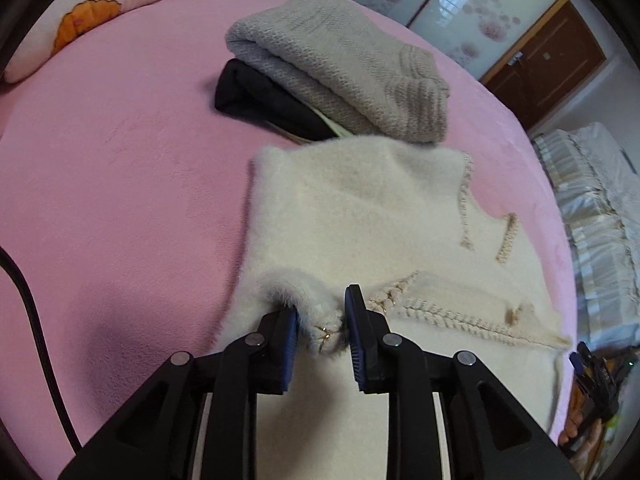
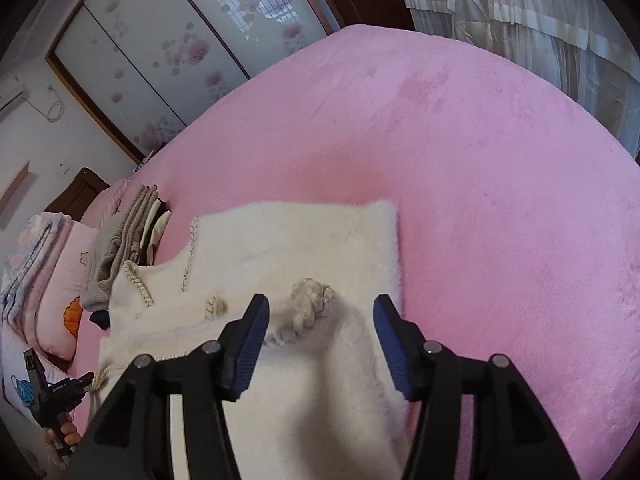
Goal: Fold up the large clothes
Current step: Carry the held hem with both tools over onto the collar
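Note:
A fluffy cream-white garment with braided trim [image 1: 352,208] lies partly folded on the pink bed [image 1: 120,184]. My left gripper [image 1: 322,322] has its jaws partly closed around a fuzzy cuff with braid [image 1: 316,312] at the garment's near edge. In the right wrist view the same garment [image 2: 296,248] lies flat, and my right gripper [image 2: 320,320] is open, its jaws straddling a braided cuff [image 2: 310,306] without touching it. The left gripper [image 2: 56,396] shows at the lower left of that view.
A folded grey knit sweater [image 1: 340,64] lies on a black garment [image 1: 264,100] behind the white one. A cartoon pillow [image 1: 104,12] lies at the far left. The bed's edge, a striped bedskirt [image 1: 600,240] and wardrobe doors [image 2: 168,40] lie beyond.

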A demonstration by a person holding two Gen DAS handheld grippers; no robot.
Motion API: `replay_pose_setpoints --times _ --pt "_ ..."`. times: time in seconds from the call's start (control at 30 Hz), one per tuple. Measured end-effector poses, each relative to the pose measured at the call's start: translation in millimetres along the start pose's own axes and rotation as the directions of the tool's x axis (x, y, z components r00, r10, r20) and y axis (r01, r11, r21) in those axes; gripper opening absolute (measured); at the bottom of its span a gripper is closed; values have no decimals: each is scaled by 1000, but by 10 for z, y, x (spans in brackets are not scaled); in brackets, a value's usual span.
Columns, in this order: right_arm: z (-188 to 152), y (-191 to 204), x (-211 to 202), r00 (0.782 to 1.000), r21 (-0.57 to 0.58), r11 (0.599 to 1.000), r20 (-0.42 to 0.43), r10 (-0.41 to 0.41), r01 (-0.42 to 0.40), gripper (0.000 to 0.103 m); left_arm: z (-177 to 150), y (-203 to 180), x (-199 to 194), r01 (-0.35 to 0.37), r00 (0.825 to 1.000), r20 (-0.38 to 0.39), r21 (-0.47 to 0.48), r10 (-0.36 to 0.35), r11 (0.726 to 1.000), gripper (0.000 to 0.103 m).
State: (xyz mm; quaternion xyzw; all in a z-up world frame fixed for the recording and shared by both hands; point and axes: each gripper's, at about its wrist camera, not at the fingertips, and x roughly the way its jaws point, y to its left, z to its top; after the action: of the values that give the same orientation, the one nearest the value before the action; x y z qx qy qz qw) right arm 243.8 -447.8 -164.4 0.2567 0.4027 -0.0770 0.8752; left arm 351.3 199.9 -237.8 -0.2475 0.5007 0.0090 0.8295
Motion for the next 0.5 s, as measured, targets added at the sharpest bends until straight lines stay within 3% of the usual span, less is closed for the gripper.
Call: replay_pose_setpoints --times 0.07,0.2,0.27,0.4,0.5 --pt "1 48 -3 1000 -46 999 -4 11 -11 57 9 -13 -51 39 999 -4 32 -39 999 29" --pt "-25 166 75 999 -158 987 -17 -43 40 57 -18 -112 -145 48 999 4 129 -49 991 37" --pt "-25 215 158 998 -194 979 -27 -64 57 57 -31 -147 -219 43 999 23 170 -47 985 51" --pt "-72 257 332 994 -253 965 -63 -93 75 57 21 -167 -349 61 997 38 223 -72 973 52" --pt "-125 302 454 990 -307 948 -87 -110 78 57 40 -185 -342 19 999 39 292 -31 956 52"
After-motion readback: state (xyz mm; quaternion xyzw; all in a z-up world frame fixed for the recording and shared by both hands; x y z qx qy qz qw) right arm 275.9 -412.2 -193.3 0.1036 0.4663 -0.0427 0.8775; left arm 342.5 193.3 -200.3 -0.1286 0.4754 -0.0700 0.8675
